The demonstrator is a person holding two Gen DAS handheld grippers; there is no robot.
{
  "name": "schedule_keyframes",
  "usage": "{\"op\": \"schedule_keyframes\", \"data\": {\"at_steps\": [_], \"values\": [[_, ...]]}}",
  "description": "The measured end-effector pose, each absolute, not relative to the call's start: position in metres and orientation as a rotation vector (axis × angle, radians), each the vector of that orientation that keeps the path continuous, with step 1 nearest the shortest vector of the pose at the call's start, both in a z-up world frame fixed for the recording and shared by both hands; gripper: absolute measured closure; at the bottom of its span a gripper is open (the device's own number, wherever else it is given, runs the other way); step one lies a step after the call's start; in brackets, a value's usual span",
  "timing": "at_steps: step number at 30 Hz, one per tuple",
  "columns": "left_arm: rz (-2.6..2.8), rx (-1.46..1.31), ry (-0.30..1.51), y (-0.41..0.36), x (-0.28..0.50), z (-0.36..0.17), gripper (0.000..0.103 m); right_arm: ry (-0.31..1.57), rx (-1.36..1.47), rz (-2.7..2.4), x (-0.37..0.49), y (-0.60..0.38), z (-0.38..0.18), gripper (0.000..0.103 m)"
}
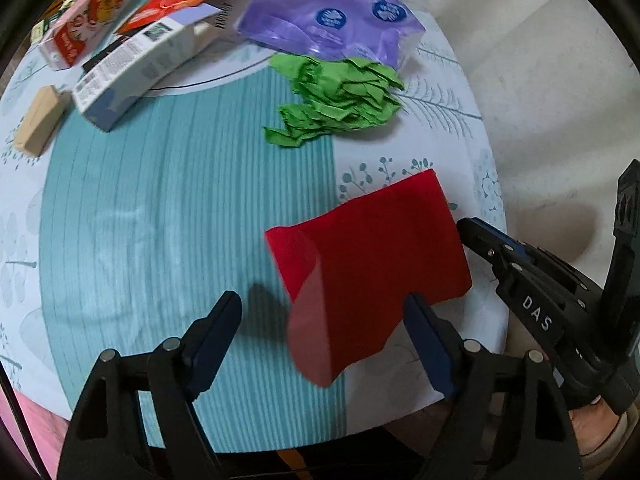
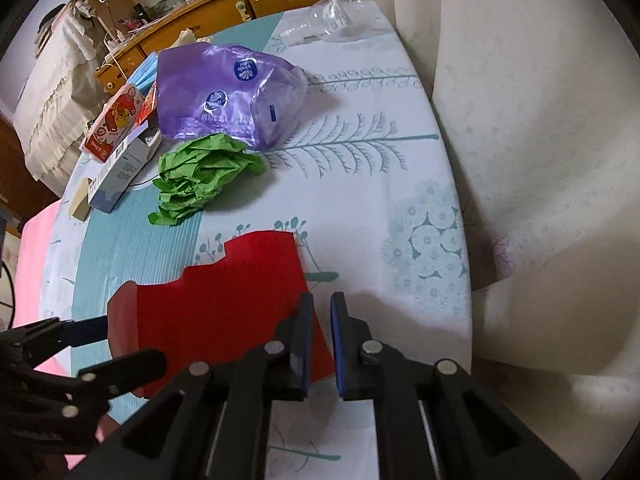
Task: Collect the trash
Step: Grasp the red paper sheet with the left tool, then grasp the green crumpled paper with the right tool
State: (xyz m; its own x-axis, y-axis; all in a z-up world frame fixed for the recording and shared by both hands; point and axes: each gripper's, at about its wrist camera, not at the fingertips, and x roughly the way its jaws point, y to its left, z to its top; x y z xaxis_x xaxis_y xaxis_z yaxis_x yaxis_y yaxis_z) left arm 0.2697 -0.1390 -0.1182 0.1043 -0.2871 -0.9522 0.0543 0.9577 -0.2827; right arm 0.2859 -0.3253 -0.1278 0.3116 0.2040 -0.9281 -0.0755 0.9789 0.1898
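A red paper sheet lies on the round table near its front right edge, one corner curled up; it also shows in the right wrist view. My left gripper is open, its fingers either side of the sheet's curled near end. My right gripper has its jaws nearly closed with a narrow gap, at the sheet's right edge; whether it pinches the sheet is unclear. A crumpled green paper lies farther back, and it shows in the right wrist view. A purple plastic bag lies behind it.
Cartons and boxes and a small wooden block sit at the table's far left. A clear plastic wrapper lies at the far edge. A wall stands right of the table. A wooden cabinet is behind.
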Motion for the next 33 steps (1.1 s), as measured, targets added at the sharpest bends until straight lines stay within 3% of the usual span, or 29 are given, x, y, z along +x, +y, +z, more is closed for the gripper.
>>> {"op": "schedule_keyframes", "data": {"at_steps": [4, 6, 10, 14, 31, 32, 33], "values": [[-0.249, -0.170, 1.459, -0.152, 0.276, -0.123, 0.024, 1.260, 0.137, 0.208, 0.286, -0.326, -0.130, 0.095], [-0.250, -0.160, 1.473, -0.158, 0.279, -0.126, 0.041, 1.271, 0.144, 0.222, 0.285, -0.325, -0.131, 0.095], [-0.229, -0.093, 1.469, -0.170, 0.283, -0.128, 0.055, 1.278, 0.147, 0.243, 0.284, -0.322, -0.132, 0.095], [-0.232, -0.082, 1.456, -0.176, 0.286, -0.127, 0.089, 1.281, 0.157, 0.255, 0.285, -0.319, -0.131, 0.095], [-0.001, -0.206, 1.296, -0.083, 0.279, -0.080, 0.092, 1.238, 0.296, 0.364, 0.323, -0.288, -0.107, 0.093], [0.018, -0.211, 1.282, -0.073, 0.279, -0.076, 0.092, 1.246, 0.306, 0.366, 0.326, -0.285, -0.108, 0.090], [0.037, -0.216, 1.271, -0.062, 0.280, -0.073, 0.092, 1.254, 0.317, 0.369, 0.329, -0.283, -0.109, 0.079]]}}
